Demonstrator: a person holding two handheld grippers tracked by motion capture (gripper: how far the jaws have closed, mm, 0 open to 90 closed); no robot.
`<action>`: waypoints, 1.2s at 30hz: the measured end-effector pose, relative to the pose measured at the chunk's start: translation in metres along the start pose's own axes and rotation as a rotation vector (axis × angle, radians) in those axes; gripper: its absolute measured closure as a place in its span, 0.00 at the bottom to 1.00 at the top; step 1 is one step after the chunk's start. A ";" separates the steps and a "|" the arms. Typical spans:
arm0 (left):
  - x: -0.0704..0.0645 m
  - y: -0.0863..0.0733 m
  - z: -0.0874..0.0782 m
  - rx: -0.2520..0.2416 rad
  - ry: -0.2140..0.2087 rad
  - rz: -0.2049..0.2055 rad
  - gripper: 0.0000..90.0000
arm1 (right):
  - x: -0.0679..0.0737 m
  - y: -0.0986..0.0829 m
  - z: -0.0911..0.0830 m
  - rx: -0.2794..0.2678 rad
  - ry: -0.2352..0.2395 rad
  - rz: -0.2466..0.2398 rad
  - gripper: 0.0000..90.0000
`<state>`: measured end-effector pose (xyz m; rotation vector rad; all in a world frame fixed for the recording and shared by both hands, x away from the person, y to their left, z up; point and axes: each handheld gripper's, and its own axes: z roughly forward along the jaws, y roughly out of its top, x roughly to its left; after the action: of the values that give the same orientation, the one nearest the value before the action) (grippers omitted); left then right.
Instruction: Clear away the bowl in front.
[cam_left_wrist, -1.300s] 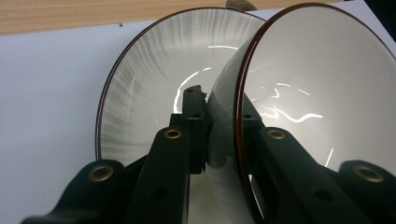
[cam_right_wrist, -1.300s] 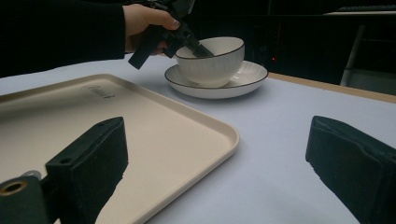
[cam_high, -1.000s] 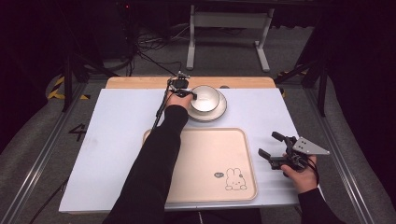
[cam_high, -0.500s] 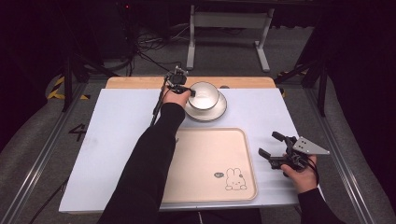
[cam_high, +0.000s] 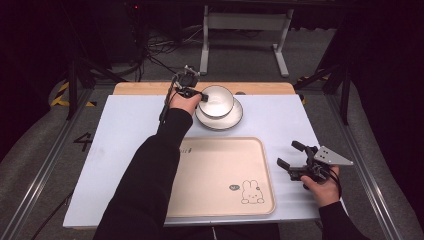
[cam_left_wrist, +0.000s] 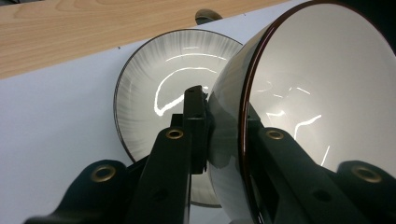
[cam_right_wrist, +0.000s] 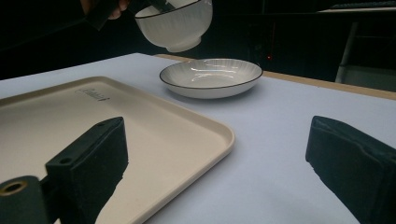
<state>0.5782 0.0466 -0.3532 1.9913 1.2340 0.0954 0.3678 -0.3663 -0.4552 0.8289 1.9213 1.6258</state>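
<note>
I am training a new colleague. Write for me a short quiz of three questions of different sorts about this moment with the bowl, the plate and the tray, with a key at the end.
1. True or false: the bowl is resting on the plate.
2. Which thing does the left gripper hold? A. the tray B. the bowl C. the plate
3. Fill in: the jaws of the right gripper are ____.

Key
1. False. In the right gripper view the bowl hangs in the air above the plate, with a gap between them.
2. B. The left gripper view shows one jaw inside the bowl's rim and one outside.
3. Open, with nothing between them, beside the tray.
</note>
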 end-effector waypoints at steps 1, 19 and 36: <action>0.000 0.000 -0.003 0.005 0.003 0.009 0.90 | 0.000 0.000 0.000 -0.001 -0.001 0.001 0.07; -0.005 -0.012 -0.038 0.040 -0.058 0.086 0.90 | 0.000 0.000 0.000 -0.001 0.000 -0.001 0.07; -0.018 -0.024 -0.063 0.078 -0.108 0.167 0.90 | 0.001 0.000 0.000 0.003 0.000 -0.008 0.07</action>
<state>0.5238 0.0735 -0.3194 2.1366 1.0161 0.0224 0.3675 -0.3656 -0.4552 0.8207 1.9254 1.6185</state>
